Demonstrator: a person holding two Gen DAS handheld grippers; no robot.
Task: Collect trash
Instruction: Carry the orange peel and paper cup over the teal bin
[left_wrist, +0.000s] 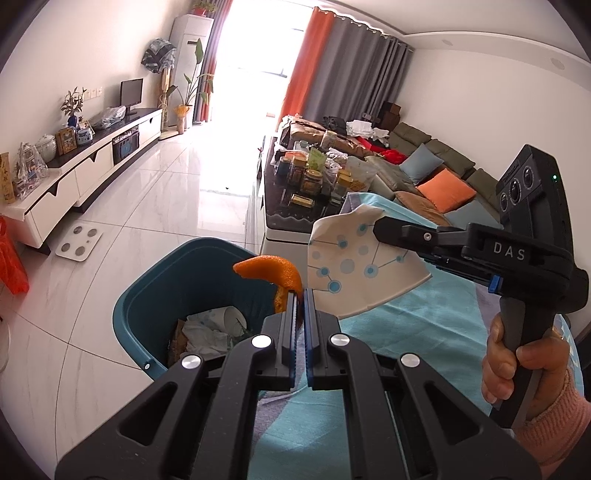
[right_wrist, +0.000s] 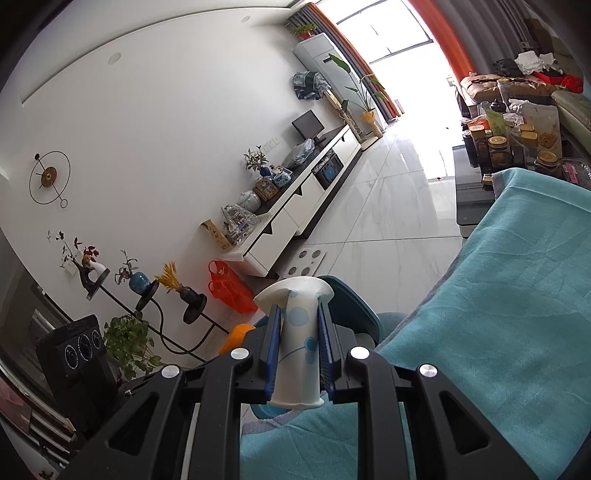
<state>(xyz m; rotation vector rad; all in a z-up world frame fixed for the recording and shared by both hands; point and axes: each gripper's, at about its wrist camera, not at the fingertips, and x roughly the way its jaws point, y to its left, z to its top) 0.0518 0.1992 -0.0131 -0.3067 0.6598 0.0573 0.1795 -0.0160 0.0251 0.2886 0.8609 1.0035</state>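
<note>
Orange peel (left_wrist: 280, 277) pinched in left claw (left_wrist: 303, 295) above blue bin (left_wrist: 147, 314) (crumpled trash inside); right claw (right_wrist: 297, 321) grips squashed paper cup (right_wrist: 297, 332) over teal-covered worktop (right_wrist: 498, 314).

a long white tv cabinet with a dark top (left_wrist: 92, 158) runs along the left wall, a small black monitor (left_wrist: 131, 93) on it. a white bathroom scale (left_wrist: 78, 243) lies on the pale tiled floor at mid-left. orange and grey curtains (left_wrist: 332, 66) hang at upper centre.
</note>
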